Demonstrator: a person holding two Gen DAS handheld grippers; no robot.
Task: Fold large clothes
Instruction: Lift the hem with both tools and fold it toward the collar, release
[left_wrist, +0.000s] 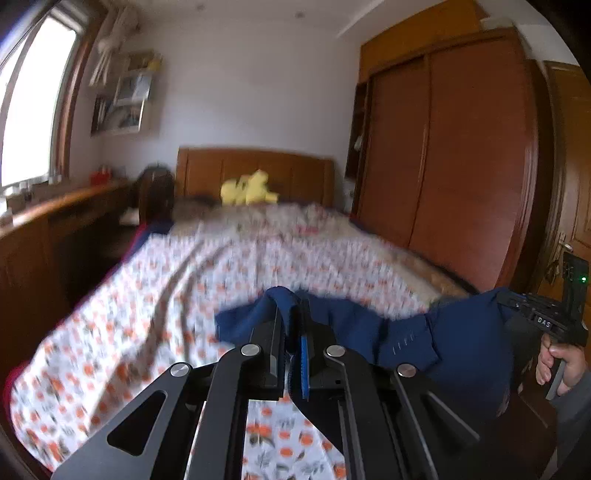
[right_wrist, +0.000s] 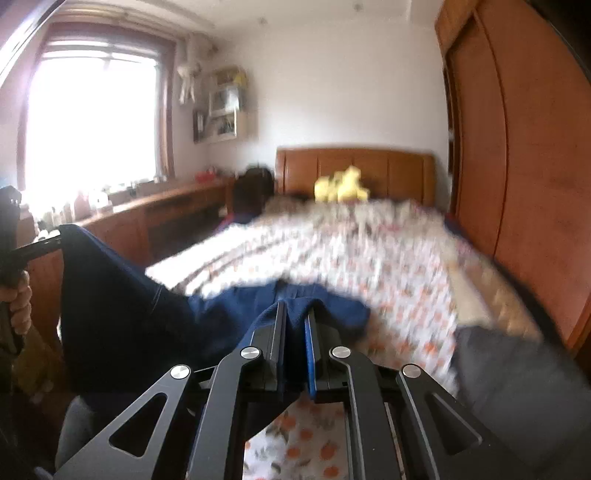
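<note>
A large navy blue garment (left_wrist: 458, 343) hangs stretched between both grippers above the near end of the bed. My left gripper (left_wrist: 290, 314) is shut on one edge of the cloth, with a fold bunched between its fingers. The right gripper (left_wrist: 517, 302) shows at the right edge of the left wrist view, clamped on the other end, with a hand (left_wrist: 561, 365) on its grip. In the right wrist view, my right gripper (right_wrist: 295, 314) is shut on the navy garment (right_wrist: 122, 310), and the left gripper (right_wrist: 55, 242) holds the far corner at the left edge.
The bed (left_wrist: 166, 291) carries a white sheet with orange print. A yellow plush toy (left_wrist: 247, 190) sits by the wooden headboard (left_wrist: 255, 166). A tall wooden wardrobe (left_wrist: 454, 147) stands to the right, a long wooden desk (right_wrist: 155, 206) runs under the window on the left, and grey cloth (right_wrist: 517, 369) lies at the bed's near right.
</note>
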